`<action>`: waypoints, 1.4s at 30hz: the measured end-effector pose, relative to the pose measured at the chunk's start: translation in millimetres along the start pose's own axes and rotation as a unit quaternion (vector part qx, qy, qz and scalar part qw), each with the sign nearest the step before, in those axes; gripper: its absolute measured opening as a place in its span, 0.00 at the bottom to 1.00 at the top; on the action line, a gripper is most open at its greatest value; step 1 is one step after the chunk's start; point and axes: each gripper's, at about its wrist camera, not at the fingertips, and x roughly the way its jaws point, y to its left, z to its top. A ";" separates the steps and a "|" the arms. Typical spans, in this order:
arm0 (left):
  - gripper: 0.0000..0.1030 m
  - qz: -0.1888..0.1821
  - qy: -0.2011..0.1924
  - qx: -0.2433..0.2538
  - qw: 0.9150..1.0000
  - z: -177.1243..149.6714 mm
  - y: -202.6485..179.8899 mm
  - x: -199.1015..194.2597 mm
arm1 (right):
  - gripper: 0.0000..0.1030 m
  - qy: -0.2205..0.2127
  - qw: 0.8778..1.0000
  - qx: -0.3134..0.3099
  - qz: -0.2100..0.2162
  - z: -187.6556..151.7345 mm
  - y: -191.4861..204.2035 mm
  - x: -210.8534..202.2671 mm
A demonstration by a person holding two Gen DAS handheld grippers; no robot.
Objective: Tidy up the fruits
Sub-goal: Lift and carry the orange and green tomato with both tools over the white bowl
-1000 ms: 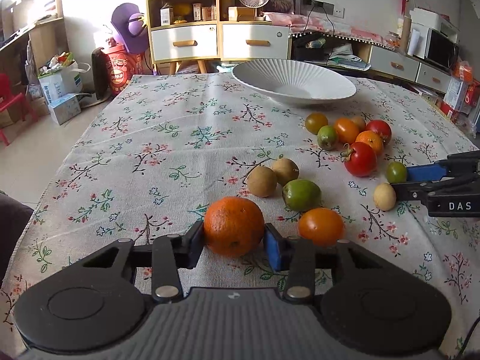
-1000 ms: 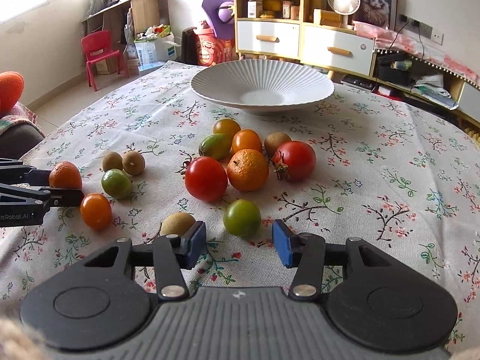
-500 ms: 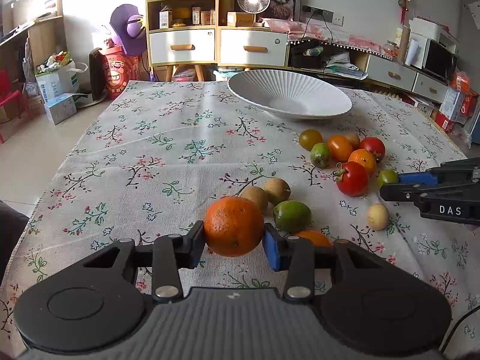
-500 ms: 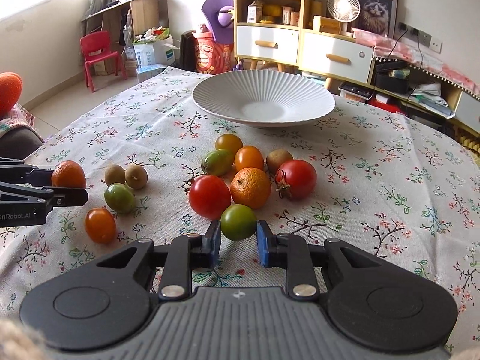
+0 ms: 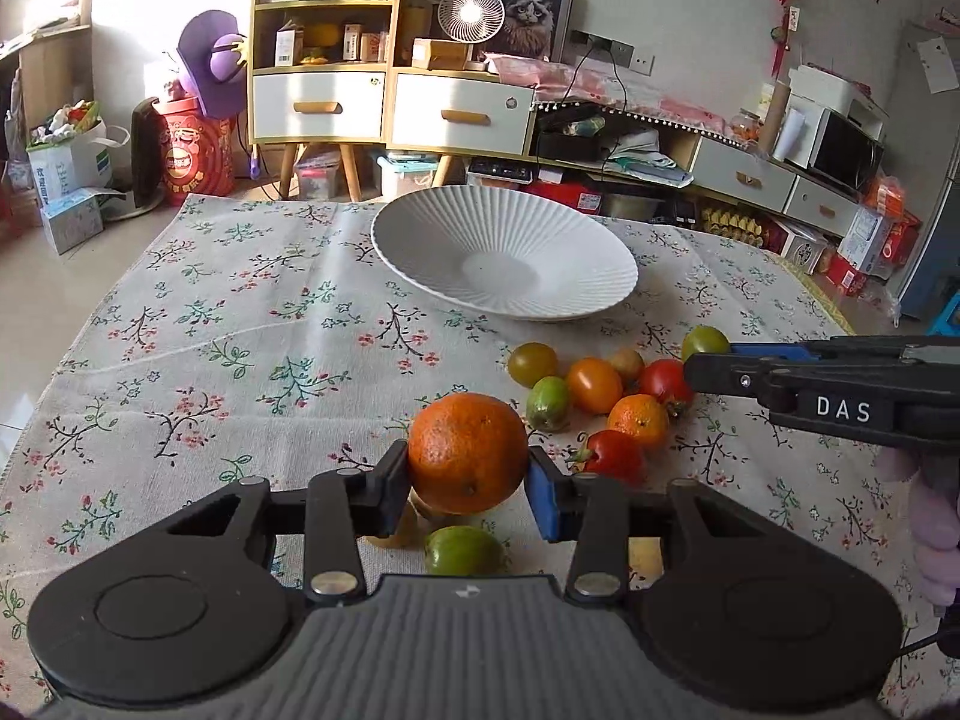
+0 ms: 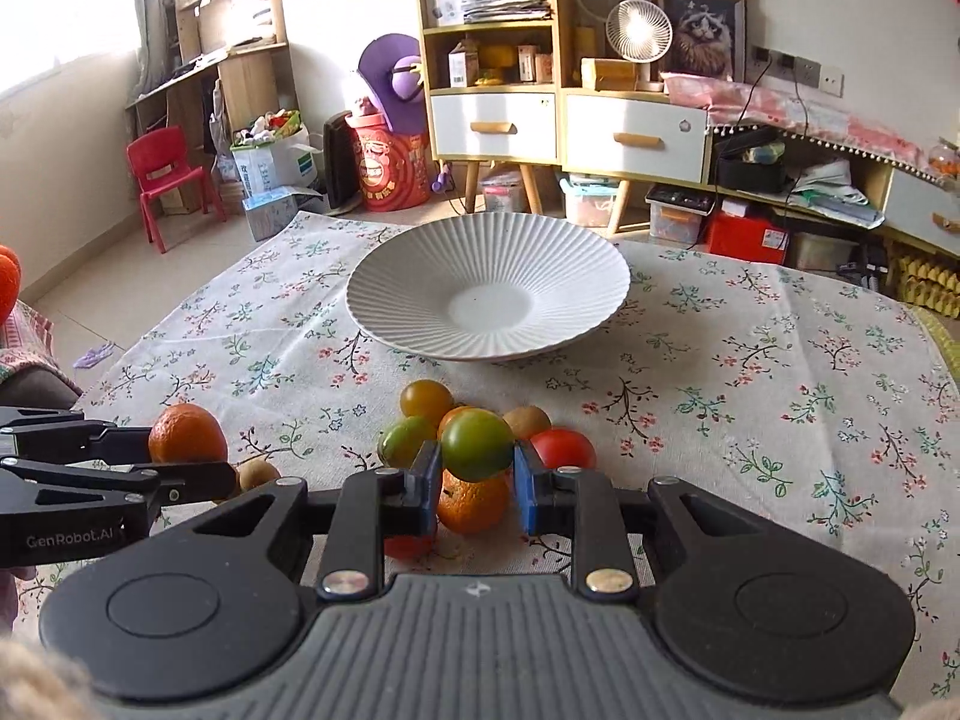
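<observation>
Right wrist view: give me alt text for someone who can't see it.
The right gripper clamps a small round green tomato between its blue pads, above a pile of orange, red and green fruit on a floral tablecloth. An empty ribbed white bowl sits beyond; at left, the left gripper holds a round orange.

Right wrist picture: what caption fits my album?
Right tool clamps a small green tomato above heaped fruit, facing an empty white ribbed bowl.

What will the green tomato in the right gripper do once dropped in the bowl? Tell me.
The green tomato is round and glossy, so it will probably roll toward the middle of the sloped white bowl. The right gripper pinches it narrowly; it may slip.
</observation>
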 end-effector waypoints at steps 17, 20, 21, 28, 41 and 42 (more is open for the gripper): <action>0.30 -0.025 0.001 0.014 1.000 48.7 -31.0 52.2 | 0.22 0.000 0.999 0.033 0.042 36.9 -34.9 35.8; 0.30 -0.032 -0.010 0.023 0.999 58.9 -28.9 60.9 | 0.22 -0.002 0.998 0.026 0.050 43.1 -39.9 45.0; 0.30 -0.034 -0.014 0.025 0.999 61.4 -27.7 62.7 | 0.22 -0.003 0.998 0.024 0.053 43.7 -41.6 47.3; 0.30 -0.037 -0.015 0.053 0.998 75.3 -26.8 92.8 | 0.22 -0.001 0.997 0.019 0.074 53.6 -52.9 64.8; 0.30 -0.022 -0.005 0.080 0.997 86.6 -19.7 130.1 | 0.22 0.011 0.997 -0.015 0.075 67.8 -51.4 92.8; 0.30 -0.020 -0.005 0.084 0.996 86.5 -19.8 131.8 | 0.22 0.012 0.997 -0.018 0.074 68.1 -51.2 94.5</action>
